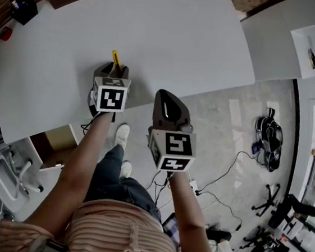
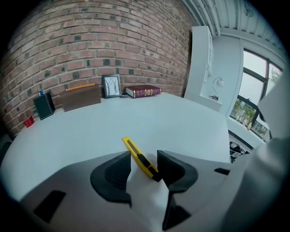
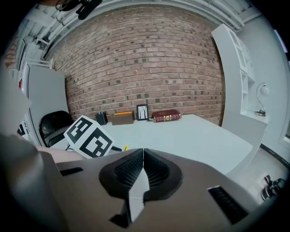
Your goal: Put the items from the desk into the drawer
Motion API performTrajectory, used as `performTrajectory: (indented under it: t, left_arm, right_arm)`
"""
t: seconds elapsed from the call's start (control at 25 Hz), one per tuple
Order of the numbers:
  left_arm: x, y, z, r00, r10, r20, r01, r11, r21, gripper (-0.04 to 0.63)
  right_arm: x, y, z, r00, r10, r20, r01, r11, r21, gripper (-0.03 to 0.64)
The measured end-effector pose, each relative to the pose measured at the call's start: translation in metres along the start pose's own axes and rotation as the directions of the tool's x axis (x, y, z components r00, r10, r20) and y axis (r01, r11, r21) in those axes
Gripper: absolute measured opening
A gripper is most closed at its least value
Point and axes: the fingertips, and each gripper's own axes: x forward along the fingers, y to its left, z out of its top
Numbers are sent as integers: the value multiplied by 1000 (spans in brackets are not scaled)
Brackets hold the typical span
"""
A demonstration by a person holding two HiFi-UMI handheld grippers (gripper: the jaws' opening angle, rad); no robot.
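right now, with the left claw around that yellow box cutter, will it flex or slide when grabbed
Likely stiff: the yellow box cutter looks like a straight hard bar. Lying flat and thin on the smooth desk, it may skid rather than roll. It sits diagonally inside the open left claw, so closing could twist it first.

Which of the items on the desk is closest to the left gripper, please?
The yellow utility knife: it lies between the left gripper's open jaws, while the book, picture frame and box sit by the brick wall.
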Motion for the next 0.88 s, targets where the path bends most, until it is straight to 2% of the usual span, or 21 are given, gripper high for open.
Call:
performTrajectory:
  t: [0.2, 0.44, 0.88]
  left_arm:
    - [5, 1, 3, 1000, 18, -22, -18, 1000, -8, 180]
    - [5, 2, 2, 998, 16, -54, -19, 998, -59, 178]
    - [2, 12, 5, 997, 46, -69, -53, 993, -108, 106]
  right_arm:
    - [29, 1, -6, 998, 31, -60, -32, 999, -14, 17]
    - [52, 8, -11, 992, 59, -108, -62, 998, -24, 17]
    - [72, 11, -10, 988, 75, -132, -80, 996, -33, 17]
